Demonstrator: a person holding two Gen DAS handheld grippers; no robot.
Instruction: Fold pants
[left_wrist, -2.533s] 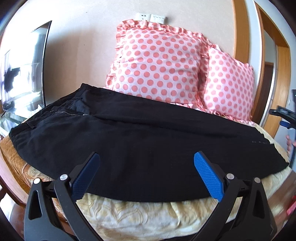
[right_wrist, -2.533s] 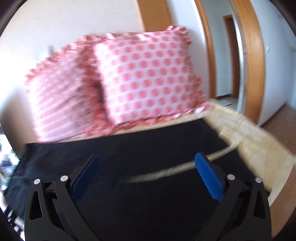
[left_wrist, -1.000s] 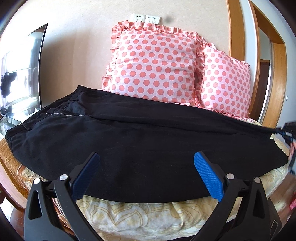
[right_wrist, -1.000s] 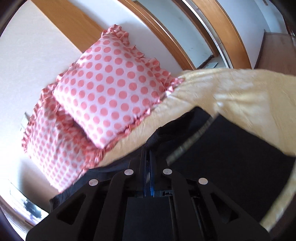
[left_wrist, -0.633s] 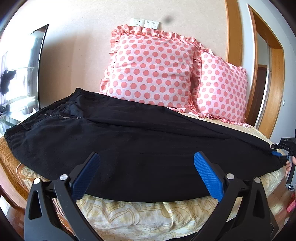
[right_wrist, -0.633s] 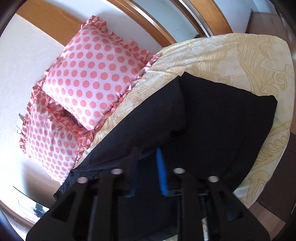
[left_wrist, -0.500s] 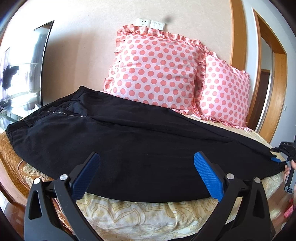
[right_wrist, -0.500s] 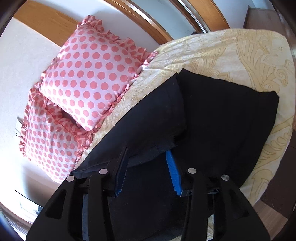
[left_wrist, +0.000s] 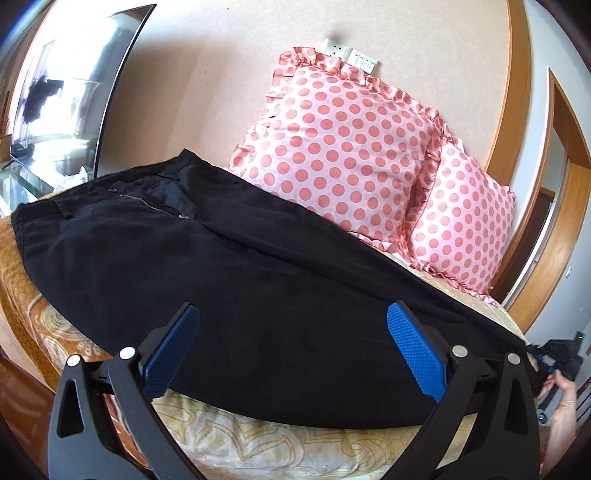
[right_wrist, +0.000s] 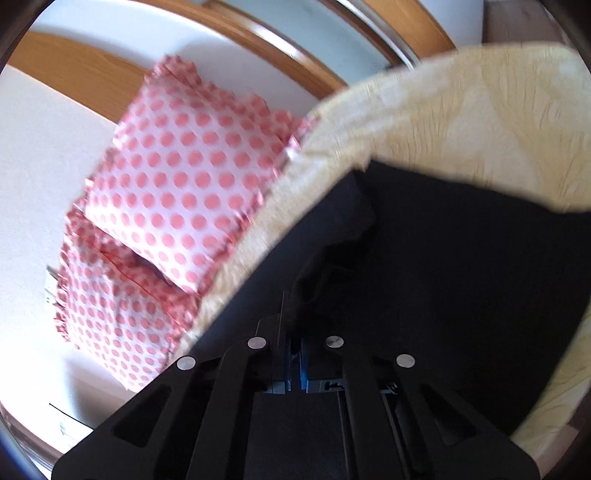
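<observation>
Black pants (left_wrist: 229, 280) lie lengthwise across the bed, waistband and zipper at the left, leg ends at the right. My left gripper (left_wrist: 291, 347) hovers open over the near edge of the pants at mid-leg, nothing between its blue pads (left_wrist: 413, 350). In the right wrist view the right gripper (right_wrist: 295, 343) is shut on a bunched fold of the black pants (right_wrist: 443, 266) at the leg hem. From the left wrist view that right gripper (left_wrist: 546, 356) shows at the far right edge, held by a hand (left_wrist: 561, 402).
Two pink polka-dot pillows (left_wrist: 340, 147) lean on the wall behind the pants. The bed cover (left_wrist: 258, 443) is cream with a gold pattern; its near edge drops off just below the pants. A television (left_wrist: 62, 88) stands at the left, a wooden door frame (left_wrist: 517, 110) at the right.
The right gripper opened over the leg hem, then shut on the fabric and sank a little. The left gripper rolled and shifted slightly, staying open.
</observation>
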